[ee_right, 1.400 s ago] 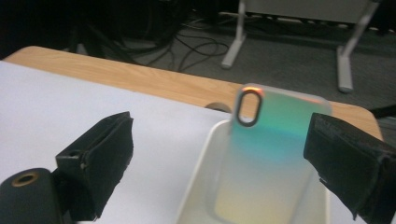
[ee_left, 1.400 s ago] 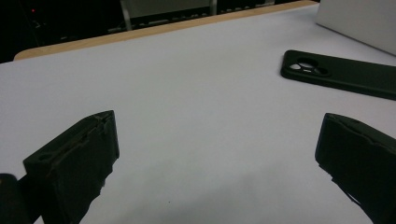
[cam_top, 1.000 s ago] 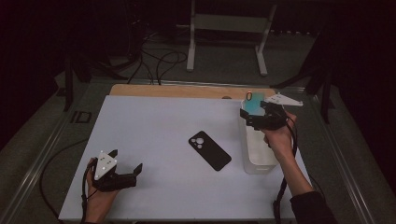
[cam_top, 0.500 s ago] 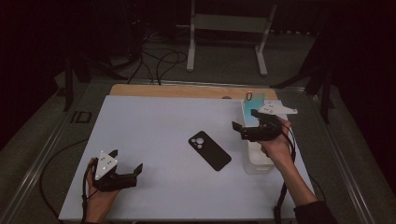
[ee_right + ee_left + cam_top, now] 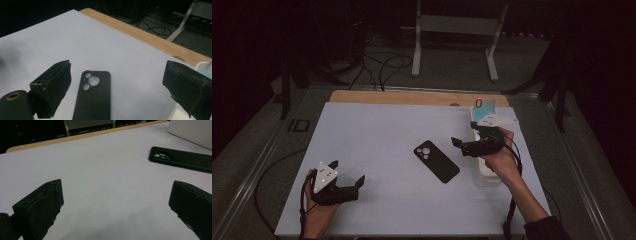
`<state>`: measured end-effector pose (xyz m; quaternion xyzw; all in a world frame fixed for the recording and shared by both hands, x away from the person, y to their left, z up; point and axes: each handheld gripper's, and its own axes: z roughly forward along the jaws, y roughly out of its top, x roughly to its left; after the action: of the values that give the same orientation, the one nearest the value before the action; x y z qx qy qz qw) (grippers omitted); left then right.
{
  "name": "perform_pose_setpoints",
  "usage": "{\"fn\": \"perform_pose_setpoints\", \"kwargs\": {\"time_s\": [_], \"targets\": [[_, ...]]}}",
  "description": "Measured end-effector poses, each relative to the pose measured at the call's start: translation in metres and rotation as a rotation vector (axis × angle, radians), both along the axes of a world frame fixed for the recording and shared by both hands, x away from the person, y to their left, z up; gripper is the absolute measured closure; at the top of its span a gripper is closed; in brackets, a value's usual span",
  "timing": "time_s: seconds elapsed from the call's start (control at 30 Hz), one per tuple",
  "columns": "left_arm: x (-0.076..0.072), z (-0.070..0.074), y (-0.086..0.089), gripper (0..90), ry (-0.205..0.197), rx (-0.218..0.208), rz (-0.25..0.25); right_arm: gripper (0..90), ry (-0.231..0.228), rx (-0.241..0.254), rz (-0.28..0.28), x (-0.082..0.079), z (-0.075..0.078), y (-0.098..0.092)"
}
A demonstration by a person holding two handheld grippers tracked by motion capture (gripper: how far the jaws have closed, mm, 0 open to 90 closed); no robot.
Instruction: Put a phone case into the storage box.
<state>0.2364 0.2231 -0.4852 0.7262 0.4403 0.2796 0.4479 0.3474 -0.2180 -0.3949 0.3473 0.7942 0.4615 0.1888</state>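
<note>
Phone case point(image 5: 436, 160) lies flat mid-table, camera cutout toward the far side, nothing touching it. Right gripper point(image 5: 460, 145) hovers just right of the case, jaws spread wide, pointing left toward it; in the right gripper view the case point(image 5: 92, 97) sits between the jaws. White box point(image 5: 486, 173) under the right hand. Left gripper point(image 5: 347, 181) rests near the table's front-left, jaws spread, well apart from the case.

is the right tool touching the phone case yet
Apart. In the high view bare white table shows between the right tool and the phone case; the right gripper view shows open jaws clear of it.
</note>
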Motion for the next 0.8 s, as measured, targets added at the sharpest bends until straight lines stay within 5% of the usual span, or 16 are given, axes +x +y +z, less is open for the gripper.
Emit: {"fn": "perform_pose_setpoints", "kwargs": {"time_s": [0.8], "targets": [[0.000, 0.000, 0.000, 0.2, -0.001, -0.002, -0.001, 8.2, 0.196, -0.169, 0.063, 0.009, -0.021, 0.050]]}}
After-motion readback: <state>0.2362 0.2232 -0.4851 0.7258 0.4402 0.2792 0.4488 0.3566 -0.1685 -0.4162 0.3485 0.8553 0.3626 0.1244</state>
